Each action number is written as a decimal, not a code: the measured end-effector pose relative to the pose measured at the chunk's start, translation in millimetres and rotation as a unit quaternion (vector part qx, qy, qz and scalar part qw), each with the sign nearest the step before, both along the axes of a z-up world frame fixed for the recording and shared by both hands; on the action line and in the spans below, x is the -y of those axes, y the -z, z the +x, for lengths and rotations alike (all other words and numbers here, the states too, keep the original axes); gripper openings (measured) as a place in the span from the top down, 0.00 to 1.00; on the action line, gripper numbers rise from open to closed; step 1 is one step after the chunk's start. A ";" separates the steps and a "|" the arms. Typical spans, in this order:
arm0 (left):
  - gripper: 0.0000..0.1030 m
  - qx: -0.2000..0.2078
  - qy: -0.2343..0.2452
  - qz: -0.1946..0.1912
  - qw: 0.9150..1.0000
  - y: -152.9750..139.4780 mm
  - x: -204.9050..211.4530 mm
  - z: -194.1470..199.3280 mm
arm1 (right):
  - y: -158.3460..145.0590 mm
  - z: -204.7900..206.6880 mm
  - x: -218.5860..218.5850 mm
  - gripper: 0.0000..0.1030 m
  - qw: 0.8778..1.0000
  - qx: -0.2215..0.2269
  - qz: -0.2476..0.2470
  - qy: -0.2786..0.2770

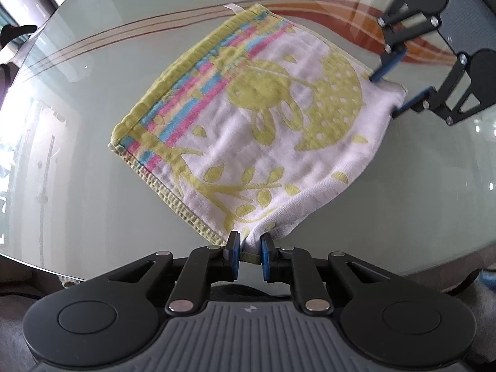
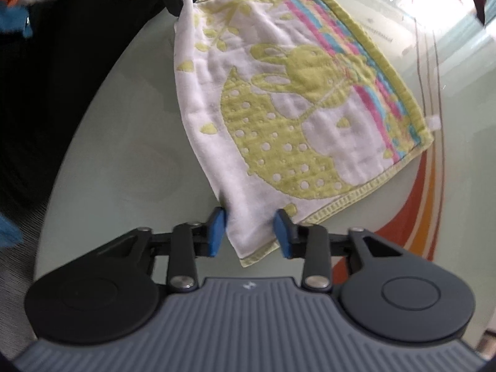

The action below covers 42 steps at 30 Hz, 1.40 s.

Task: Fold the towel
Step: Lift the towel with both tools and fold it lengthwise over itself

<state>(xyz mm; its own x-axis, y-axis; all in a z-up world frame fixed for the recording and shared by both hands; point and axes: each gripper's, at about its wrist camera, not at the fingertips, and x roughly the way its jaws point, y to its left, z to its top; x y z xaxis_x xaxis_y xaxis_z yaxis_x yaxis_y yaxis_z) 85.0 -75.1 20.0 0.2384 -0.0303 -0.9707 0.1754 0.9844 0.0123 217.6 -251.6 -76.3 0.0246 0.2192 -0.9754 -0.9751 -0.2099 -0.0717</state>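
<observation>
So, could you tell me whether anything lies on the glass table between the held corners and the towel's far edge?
Nothing visible does. The left gripper pinches one near corner of the towel; the right gripper brackets the other with its fingers apart. The glass table around the striped far edge is bare.

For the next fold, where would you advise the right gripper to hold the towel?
Grip the near white corner of the towel, coming in low from the table edge side. That corner already lies between the right gripper's open fingers, mirroring the corner the left gripper pinches.
</observation>
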 end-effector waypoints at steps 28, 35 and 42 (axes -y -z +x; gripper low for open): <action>0.84 0.040 -0.015 0.003 0.999 -43.3 -25.1 11.9 | -57.5 23.6 -22.1 0.92 0.999 0.018 0.027 0.028; 0.83 0.043 -0.028 0.004 0.999 -45.4 -38.6 24.1 | -56.2 34.7 -28.8 0.92 0.998 0.032 0.035 0.032; 0.83 0.044 -0.043 0.006 0.998 -45.4 -55.5 38.1 | -60.1 54.2 -46.4 0.92 0.997 0.053 0.051 0.035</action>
<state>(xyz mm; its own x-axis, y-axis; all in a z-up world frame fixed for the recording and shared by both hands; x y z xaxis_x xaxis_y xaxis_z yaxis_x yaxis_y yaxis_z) 123.2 -19.6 65.4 0.3246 0.0051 -0.9458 0.0884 0.9954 0.0357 271.8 -205.2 -16.2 0.1445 0.3107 -0.9395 -0.9728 -0.1290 -0.1923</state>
